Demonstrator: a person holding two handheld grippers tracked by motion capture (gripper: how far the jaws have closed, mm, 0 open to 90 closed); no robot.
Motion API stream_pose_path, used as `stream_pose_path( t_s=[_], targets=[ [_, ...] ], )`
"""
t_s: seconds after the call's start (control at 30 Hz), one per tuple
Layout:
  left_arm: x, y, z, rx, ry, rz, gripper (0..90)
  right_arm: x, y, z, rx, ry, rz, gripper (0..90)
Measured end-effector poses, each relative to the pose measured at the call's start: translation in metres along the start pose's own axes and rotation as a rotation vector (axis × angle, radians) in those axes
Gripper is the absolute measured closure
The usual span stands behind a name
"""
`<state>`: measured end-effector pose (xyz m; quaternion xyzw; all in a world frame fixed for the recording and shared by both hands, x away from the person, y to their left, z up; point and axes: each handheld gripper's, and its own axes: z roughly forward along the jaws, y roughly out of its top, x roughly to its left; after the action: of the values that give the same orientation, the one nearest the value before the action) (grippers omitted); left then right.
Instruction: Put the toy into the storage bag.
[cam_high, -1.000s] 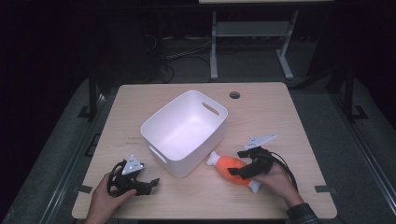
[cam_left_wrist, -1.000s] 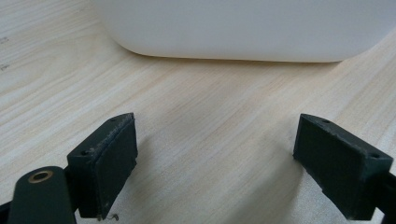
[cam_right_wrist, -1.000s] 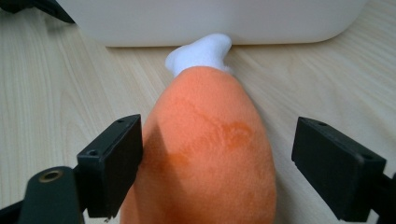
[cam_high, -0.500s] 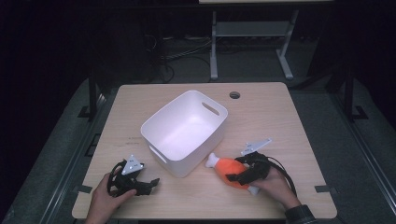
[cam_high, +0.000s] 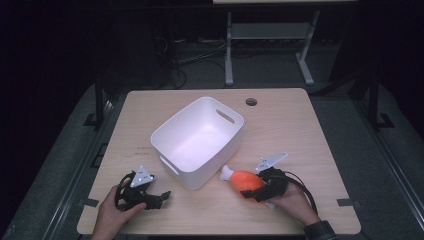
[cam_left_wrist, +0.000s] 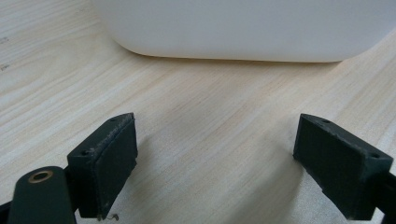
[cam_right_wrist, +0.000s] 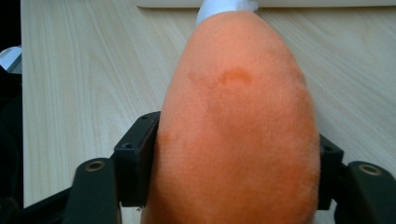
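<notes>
I have the right gripper (cam_high: 260, 191), jaws just closing, pinching the orange plush drumstick (cam_right_wrist: 238, 126); left gripper (cam_high: 159, 196) idles wide; next lift into the white bin (cam_high: 165, 145) ahead-left.

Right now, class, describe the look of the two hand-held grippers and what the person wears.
Both the left gripper and the right gripper are black, each with two blocky black jaws and a grey three-cornered plate on top. A black cable loops from the right one. A dark cuff shows at the right wrist.
</notes>
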<state>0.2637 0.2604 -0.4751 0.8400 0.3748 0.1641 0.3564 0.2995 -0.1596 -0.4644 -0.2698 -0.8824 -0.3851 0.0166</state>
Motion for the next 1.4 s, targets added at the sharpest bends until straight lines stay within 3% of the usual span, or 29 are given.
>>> stream_pose_path(
  t_s=[0.67, 1.4],
  targets=[
    [0.0, 0.0, 0.0, 0.0, 0.0, -0.001, 12.6, 0.0, -0.004, -0.015, -0.028, -0.012, -0.005, 38.8],
    [0.0, 0.0, 0.0, 0.0, 0.0, 0.0, 12.6, -0.001, -0.011, -0.05, -0.126, -0.028, -0.007, 38.8]
  ],
)
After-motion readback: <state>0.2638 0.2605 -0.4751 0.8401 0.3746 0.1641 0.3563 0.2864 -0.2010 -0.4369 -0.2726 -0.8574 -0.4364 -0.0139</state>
